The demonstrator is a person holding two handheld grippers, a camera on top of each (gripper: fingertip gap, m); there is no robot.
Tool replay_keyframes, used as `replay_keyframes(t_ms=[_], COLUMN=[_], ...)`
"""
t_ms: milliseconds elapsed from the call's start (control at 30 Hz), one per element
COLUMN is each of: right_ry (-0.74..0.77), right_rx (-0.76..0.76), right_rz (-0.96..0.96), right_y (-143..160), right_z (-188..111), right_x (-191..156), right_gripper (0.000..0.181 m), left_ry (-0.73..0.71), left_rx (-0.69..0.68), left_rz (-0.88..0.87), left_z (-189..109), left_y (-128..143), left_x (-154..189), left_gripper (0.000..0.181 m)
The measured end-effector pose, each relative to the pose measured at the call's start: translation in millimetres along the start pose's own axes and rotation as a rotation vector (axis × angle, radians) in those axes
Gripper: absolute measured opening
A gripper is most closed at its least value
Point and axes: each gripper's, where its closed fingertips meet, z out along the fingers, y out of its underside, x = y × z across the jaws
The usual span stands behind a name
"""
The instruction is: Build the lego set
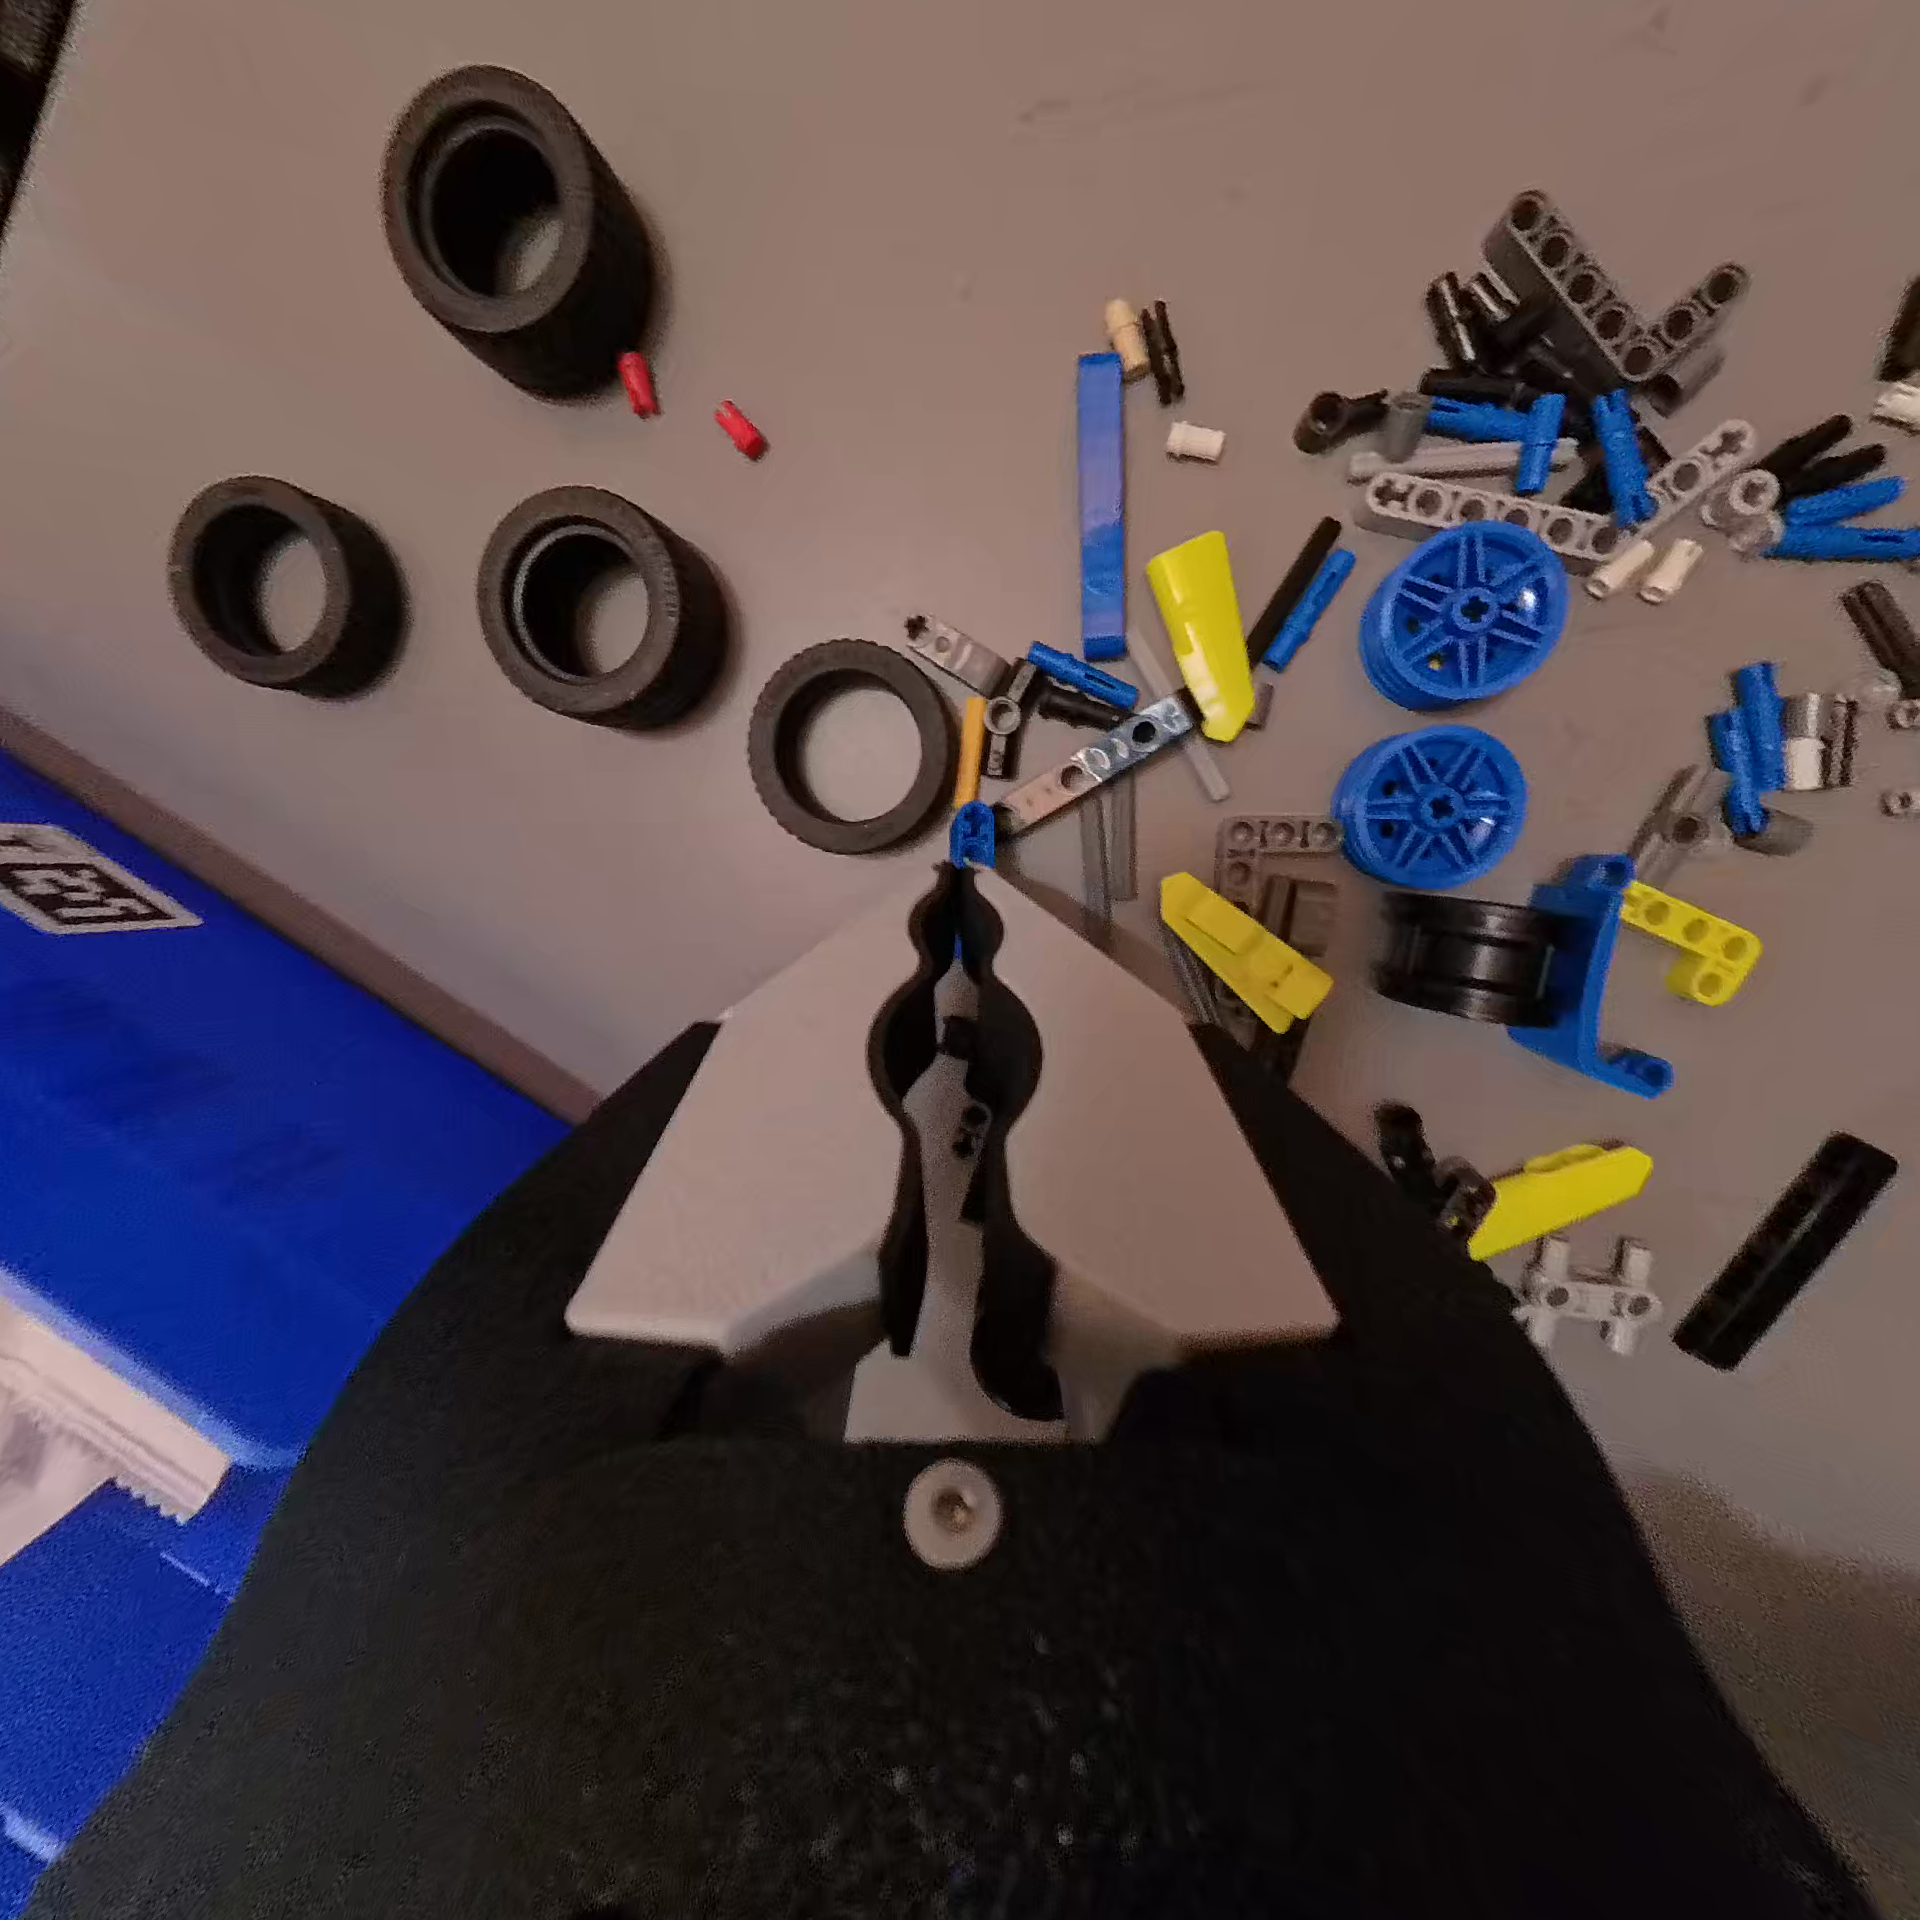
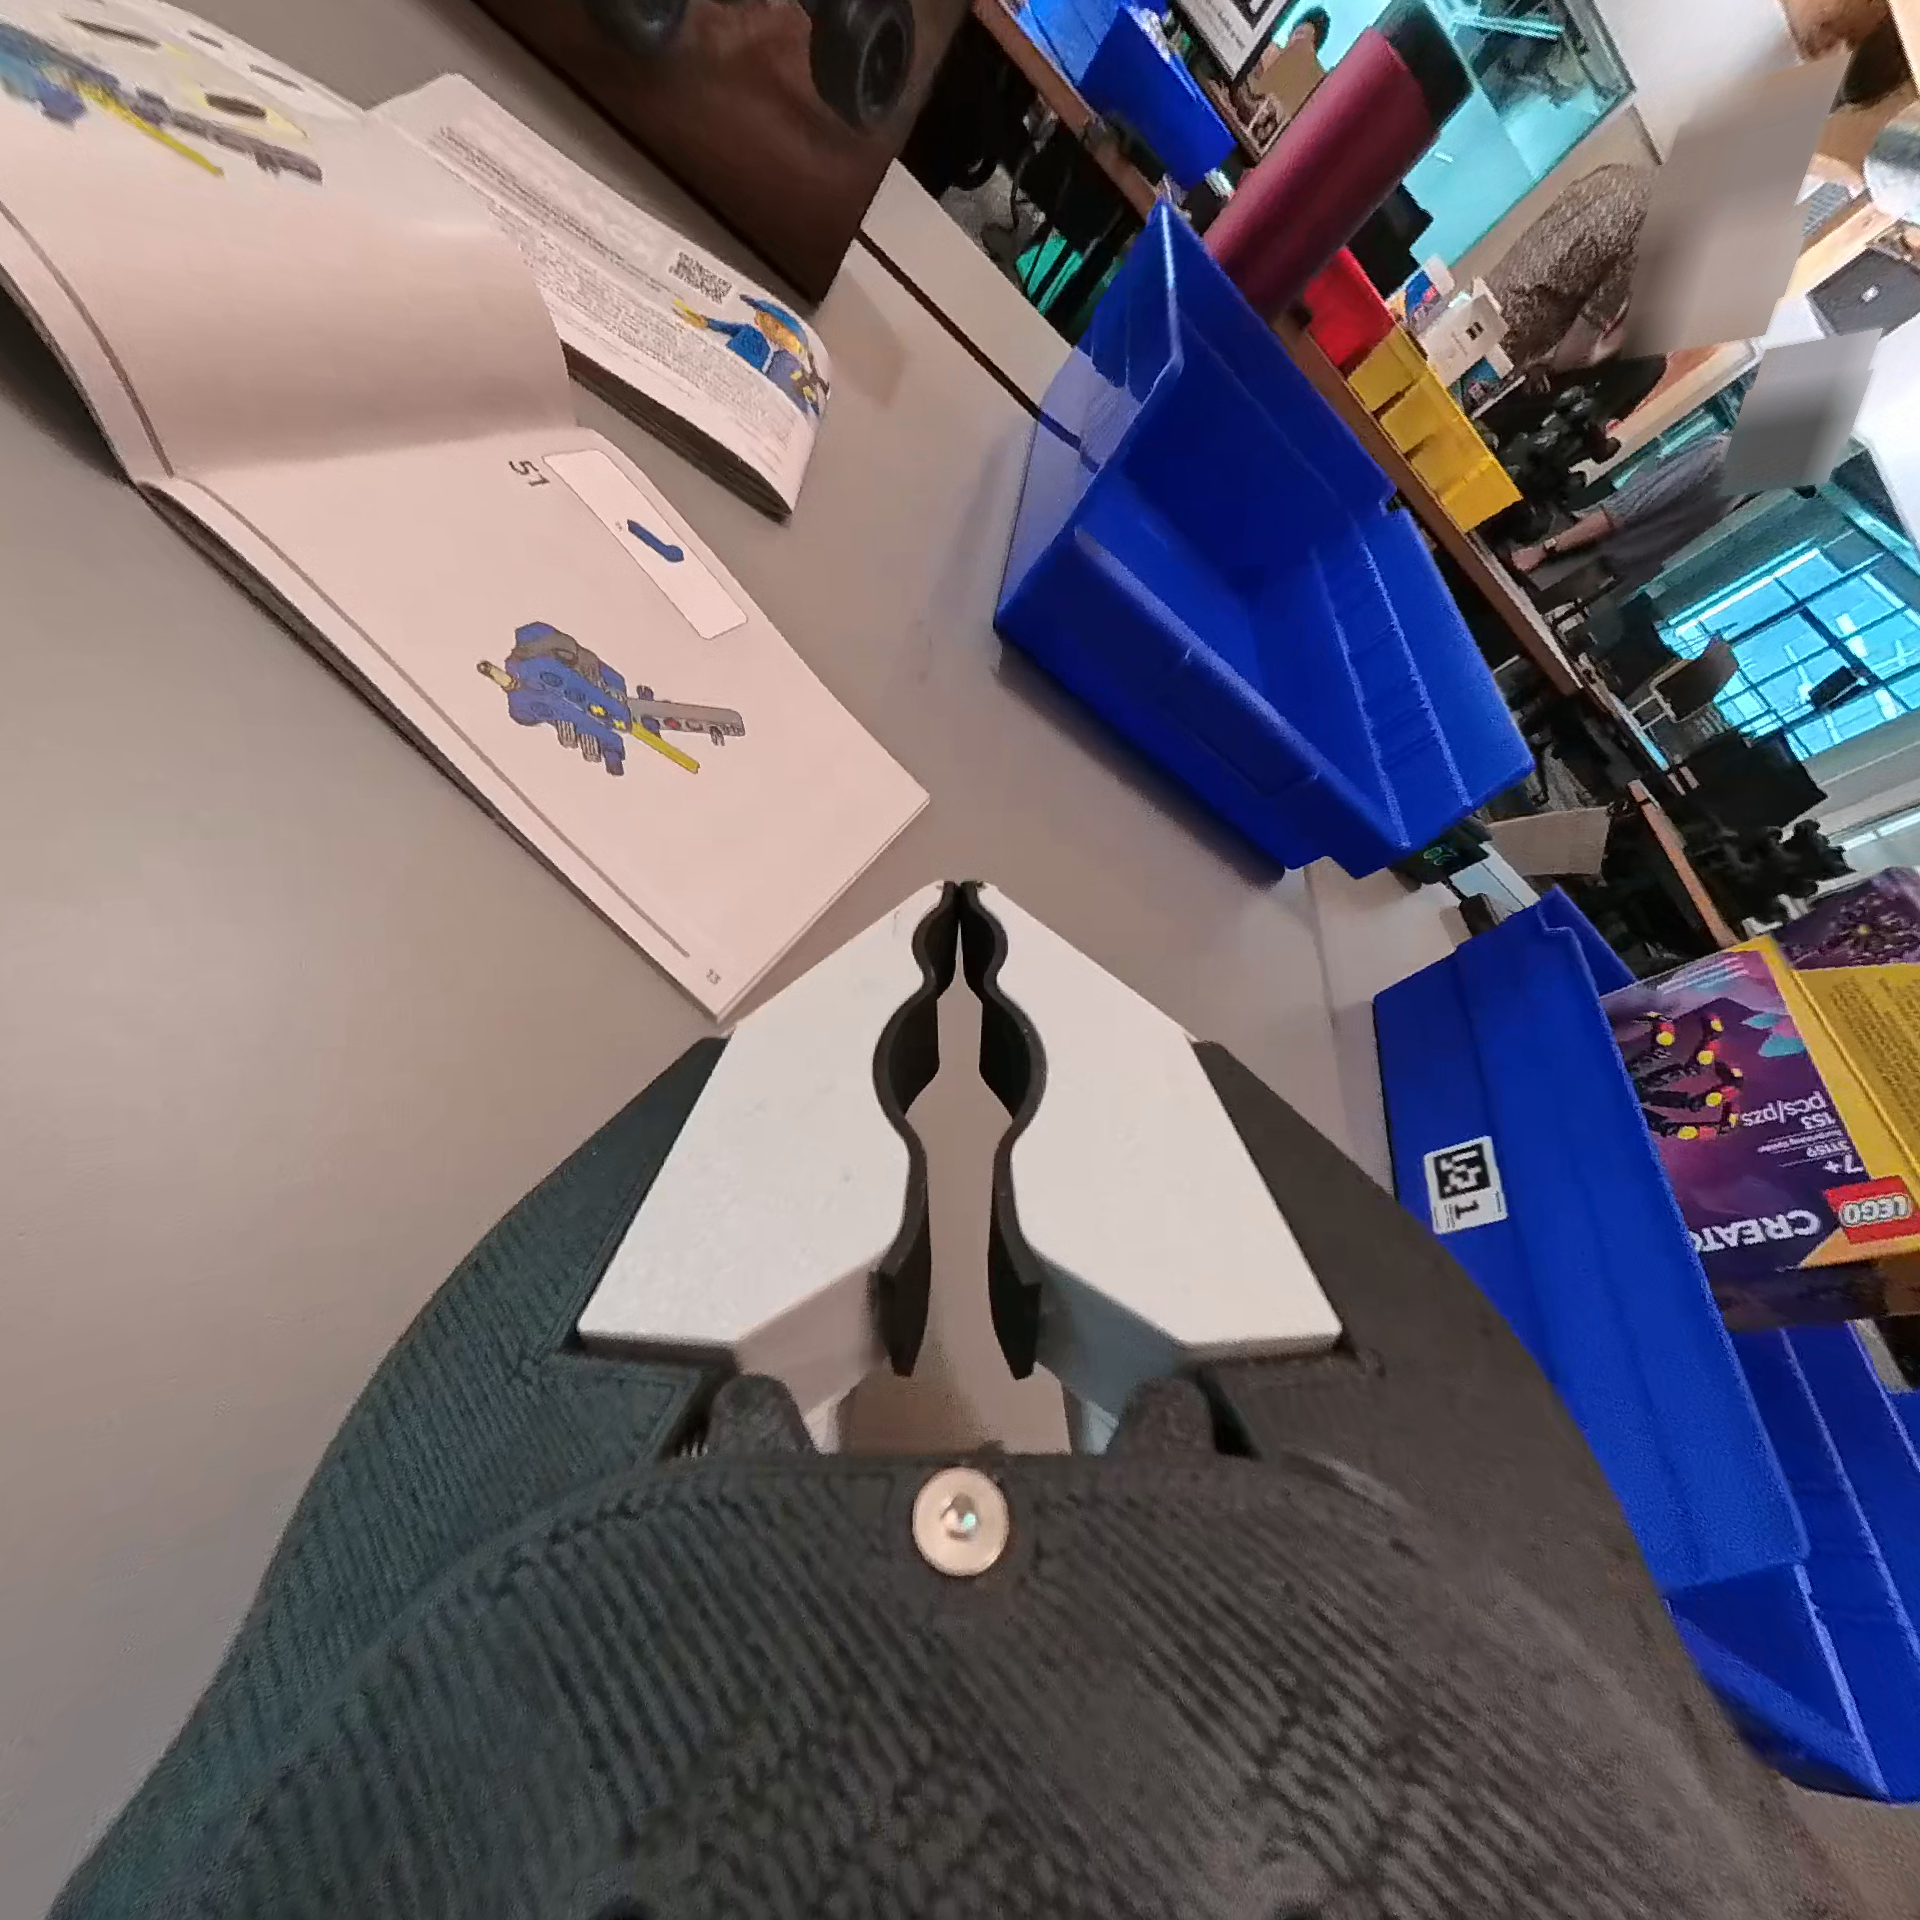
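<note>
- Left claw (image 1: pixel 971 883): closed on a small blue connector (image 1: pixel 972 834); the piece sticks out past the tips, above the grey surface (image 1: pixel 935 156).
- Behind the tips, a light grey beam with black pins (image 1: pixel 961 1101) sits between the jaws; can't tell whether it is joined to the connector.
- Four black tyres (image 1: pixel 520 223) lie spread over the far-left part of the surface; the nearest one (image 1: pixel 852 746) is just beyond the connector. Two red pins (image 1: pixel 740 428) lie beside the farthest tyre.
- Loose parts pile at the right edge: two blue wheel hubs (image 1: pixel 1463 613), yellow wedge panels (image 1: pixel 1200 629), a long blue flat beam (image 1: pixel 1101 504), a blue bracket (image 1: pixel 1579 971) with a yellow L-beam (image 1: pixel 1694 940), and grey and black beams and pins.
- Right claw (image 2: pixel 961 888): tips together, nothing held, above bare surface.
- Open instruction booklet (image 2: pixel 540 582) lies at the far-left of the surface, with a printed step number and a build diagram in blue, grey and yellow.
- Blue bins (image 2: pixel 1247 623) line the right edge; the nearer one (image 2: pixel 1579 1299) carries a square-code sticker and holds a purple and yellow branded set box (image 2: pixel 1766 1122). Writing not transcribed.
</note>
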Motion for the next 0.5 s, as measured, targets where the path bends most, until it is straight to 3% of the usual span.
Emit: replay_keyframes(t_ms=[233,500], right_ry=[0.079,0.163], right_rx=[-0.011,-0.057], right_rz=[-0.107,-0.318], right_y=[3.4,10.5], right_z=[5.8,11.7], right_x=[-2.6,-7.7], right_gripper=[0.000,0.000], left_ry=[-0.053,-0.007], left_rx=[0.107,0.169], left_rz=[0.008,-0.004], left_z=[-15.0,-24.0], left_y=[-25.9,-44.1], left_x=[4.5,18.6], left_gripper=[0.000,0.000])
